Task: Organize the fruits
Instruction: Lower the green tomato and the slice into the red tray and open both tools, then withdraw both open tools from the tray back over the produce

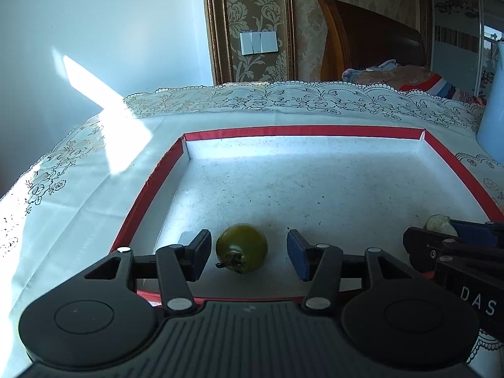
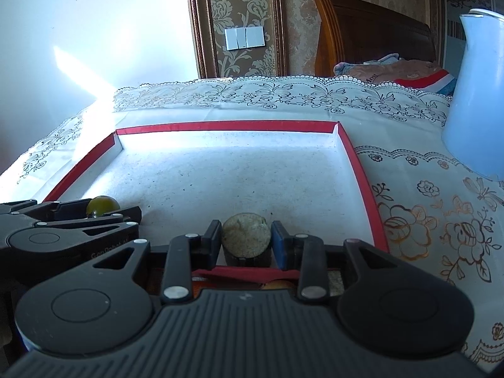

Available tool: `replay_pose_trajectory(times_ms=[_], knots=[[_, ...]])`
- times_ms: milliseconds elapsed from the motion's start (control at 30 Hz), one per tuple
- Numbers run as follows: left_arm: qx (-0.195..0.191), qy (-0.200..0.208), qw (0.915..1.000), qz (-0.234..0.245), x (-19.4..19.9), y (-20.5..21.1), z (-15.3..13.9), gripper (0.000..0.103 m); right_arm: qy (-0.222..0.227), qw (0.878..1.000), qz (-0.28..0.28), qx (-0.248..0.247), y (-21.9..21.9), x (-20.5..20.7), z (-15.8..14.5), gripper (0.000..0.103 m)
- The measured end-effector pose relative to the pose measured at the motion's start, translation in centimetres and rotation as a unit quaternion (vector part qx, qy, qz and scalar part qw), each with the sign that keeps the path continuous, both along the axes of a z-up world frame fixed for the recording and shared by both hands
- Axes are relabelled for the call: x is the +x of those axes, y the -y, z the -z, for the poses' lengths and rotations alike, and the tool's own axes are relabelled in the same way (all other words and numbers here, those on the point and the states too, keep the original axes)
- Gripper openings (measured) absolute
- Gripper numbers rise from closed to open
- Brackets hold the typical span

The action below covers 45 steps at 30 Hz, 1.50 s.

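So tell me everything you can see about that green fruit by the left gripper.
The green fruit is small, round and glossy olive green, with a dried brown stalk end facing the camera. It lies on the speckled white floor of the red-edged tray, near its front edge, between the open left gripper pads, with a gap showing on each side.

Two fruits in view: one green tomato-like fruit (image 1: 242, 248) with a stem and one pale, rough-skinned round fruit (image 2: 246, 232). One red-rimmed tray (image 1: 302, 131), one lace-patterned tablecloth (image 1: 78, 189), one pale blue jug (image 2: 475, 100). Two grippers: left gripper (image 1: 249, 253), right gripper (image 2: 245, 239).
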State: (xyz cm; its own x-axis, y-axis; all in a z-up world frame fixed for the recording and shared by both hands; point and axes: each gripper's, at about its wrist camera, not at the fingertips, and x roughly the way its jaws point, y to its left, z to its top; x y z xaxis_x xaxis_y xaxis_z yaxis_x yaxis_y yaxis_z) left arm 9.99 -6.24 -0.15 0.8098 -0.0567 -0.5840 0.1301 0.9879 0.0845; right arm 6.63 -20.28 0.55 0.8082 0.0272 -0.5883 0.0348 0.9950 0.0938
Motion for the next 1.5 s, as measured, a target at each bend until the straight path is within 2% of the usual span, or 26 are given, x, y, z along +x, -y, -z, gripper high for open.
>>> replay_pose_trajectory(times_ms=[333,400,467,533,700,733,800,867,1000,1167,1367,1500], knots=[[-0.009,0.007,0.9999,-0.001,-0.5,-0.3,-0.4,0.057,0.021,1.0,0.003,0.009,0.4,-1.0,-0.7,0.033],[-0.013,0.013,0.9998,0.0,-0.7,-0.5,-0.6,0.062,0.029,1.0,0.003,0.01,0.4,-1.3,-0.9,0.033],[-0.019,0.023,0.9995,-0.001,-1.2,-0.8,-0.9,0.073,0.039,0.999,0.007,0.01,0.6,-1.9,-1.3,0.033],[-0.029,0.034,0.999,-0.002,-1.6,-1.2,-1.3,0.075,0.05,0.999,0.009,0.015,0.9,-2.5,-1.6,0.04],[-0.047,0.045,0.9978,-0.007,-3.0,-2.9,-2.1,0.077,0.084,0.996,0.012,0.02,2.1,-5.2,-3.1,0.042],[-0.052,0.049,0.9974,-0.008,-3.5,-3.4,-2.3,0.08,0.091,0.996,0.014,0.019,2.3,-5.8,-3.4,0.045],[-0.055,0.063,0.9965,-0.009,-4.8,-4.5,-2.5,0.084,0.11,0.994,0.021,0.013,3.2,-7.8,-3.9,0.06],[-0.051,0.077,0.9957,-0.01,-6.3,-5.5,-2.6,0.085,0.124,0.992,0.021,0.006,3.8,-9.6,-4.3,0.063],[-0.051,0.086,0.995,0.002,-9.1,-8.0,-2.3,0.085,0.123,0.992,0.02,-0.007,4.9,-12.6,-4.2,0.063],[-0.041,0.079,0.996,0.002,-11.7,-9.8,-0.7,0.085,0.1,0.995,0.023,-0.02,5.7,-15.1,-2.5,0.063],[-0.03,0.07,0.9971,0.003,-13.5,-9.5,1.1,0.085,0.07,0.997,0.029,-0.028,6.1,-16.1,0.0,0.063],[-0.035,0.061,0.9974,0.013,-13.9,-8.1,1.4,0.085,0.066,0.997,0.03,-0.029,6.1,-15.8,0.2,0.063]])
